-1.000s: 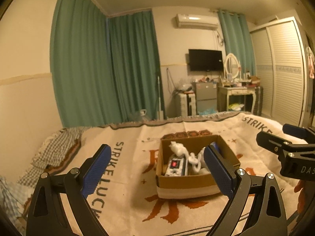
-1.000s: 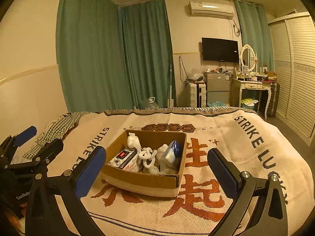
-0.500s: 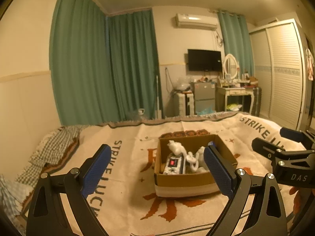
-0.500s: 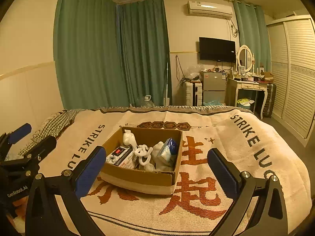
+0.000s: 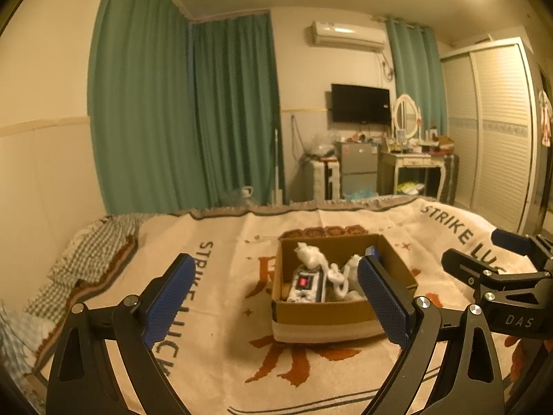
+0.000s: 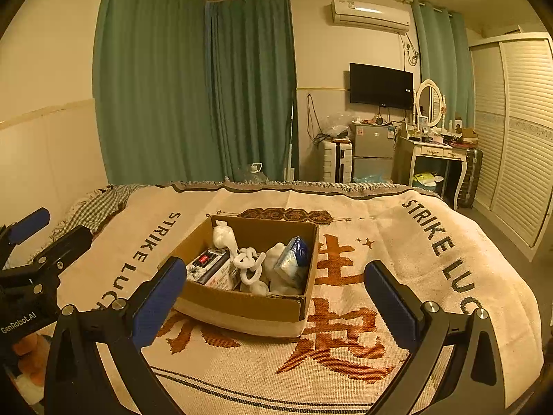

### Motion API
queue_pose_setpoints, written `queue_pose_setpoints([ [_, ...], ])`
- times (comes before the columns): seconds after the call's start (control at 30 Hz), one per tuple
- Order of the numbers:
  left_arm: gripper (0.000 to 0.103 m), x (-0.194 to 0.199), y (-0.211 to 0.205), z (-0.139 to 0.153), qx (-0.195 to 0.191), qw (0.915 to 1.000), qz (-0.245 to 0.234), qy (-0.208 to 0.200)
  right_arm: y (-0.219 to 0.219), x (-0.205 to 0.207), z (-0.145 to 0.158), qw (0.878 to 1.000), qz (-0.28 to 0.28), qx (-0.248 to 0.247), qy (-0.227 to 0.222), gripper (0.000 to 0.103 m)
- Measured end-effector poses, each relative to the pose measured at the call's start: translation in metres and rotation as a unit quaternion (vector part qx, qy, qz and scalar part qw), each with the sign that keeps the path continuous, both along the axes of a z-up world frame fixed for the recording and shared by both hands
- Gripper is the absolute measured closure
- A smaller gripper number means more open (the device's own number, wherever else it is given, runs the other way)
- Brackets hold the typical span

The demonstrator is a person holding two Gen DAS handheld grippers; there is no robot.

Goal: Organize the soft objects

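Observation:
A cardboard box sits on the blanket-covered bed. Inside lie a white soft bundle, a white knotted rope toy, a blue and white packet and a printed carton with a red patch. My left gripper is open and empty, held in front of the box. My right gripper is open and empty, also short of the box, to the right of the left one. Each gripper shows in the other's view, the right one in the left wrist view and the left one in the right wrist view.
The cream blanket with black letters and orange characters covers the bed. A checked cloth lies at the bed's left edge. Beyond the bed stand green curtains, a small fridge, a dressing table and a louvred wardrobe.
Both grippers have shifted slightly back and up from the box; the box looks a little farther away. Both stay open and empty.

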State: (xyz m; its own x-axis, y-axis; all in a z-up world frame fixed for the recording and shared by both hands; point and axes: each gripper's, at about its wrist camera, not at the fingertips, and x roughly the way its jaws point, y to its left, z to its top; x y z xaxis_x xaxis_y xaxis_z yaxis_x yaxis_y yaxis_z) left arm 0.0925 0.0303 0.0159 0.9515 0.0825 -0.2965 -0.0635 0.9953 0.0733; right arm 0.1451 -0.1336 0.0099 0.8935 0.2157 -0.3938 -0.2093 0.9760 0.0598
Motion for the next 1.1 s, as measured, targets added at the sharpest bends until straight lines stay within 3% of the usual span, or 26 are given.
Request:
queue_pose_setpoints([
  [1.1,0.007,-0.0032,-0.0012,0.0035,0.000,1.0000,0.006,-0.002,-0.0011,-0.0010,0.0002,1.000,-0.005,0.001,0.000,0.000],
])
